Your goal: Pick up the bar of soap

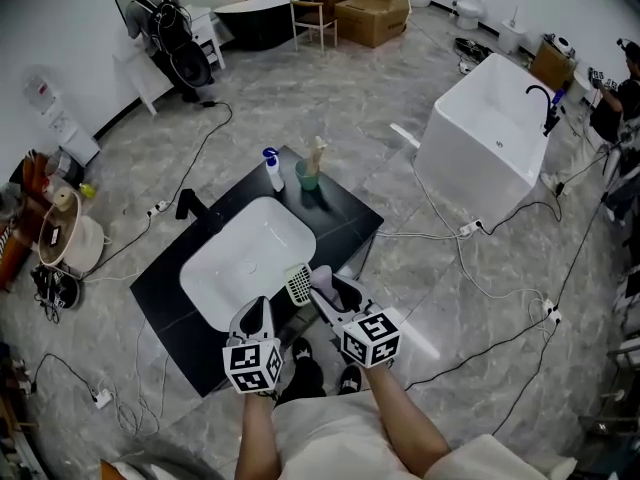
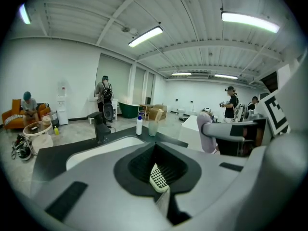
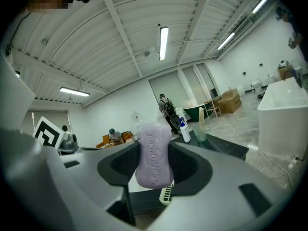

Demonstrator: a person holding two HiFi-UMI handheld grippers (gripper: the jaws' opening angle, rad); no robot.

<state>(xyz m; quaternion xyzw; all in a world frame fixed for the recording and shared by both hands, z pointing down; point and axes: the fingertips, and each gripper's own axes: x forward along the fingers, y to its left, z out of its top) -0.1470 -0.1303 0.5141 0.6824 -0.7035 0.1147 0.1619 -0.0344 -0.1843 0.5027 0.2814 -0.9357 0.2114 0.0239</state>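
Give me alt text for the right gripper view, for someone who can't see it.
A purple soap bar stands upright, clamped in the right hand-held gripper. Behind it a black counter bears a bottle and a cup; a slotted tray shows below.

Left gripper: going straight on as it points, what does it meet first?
Likely the green cup, dead ahead of the left gripper past the soap tray it holds. It tilts down, so the black countertop beside the sink may come first; depth unclear.
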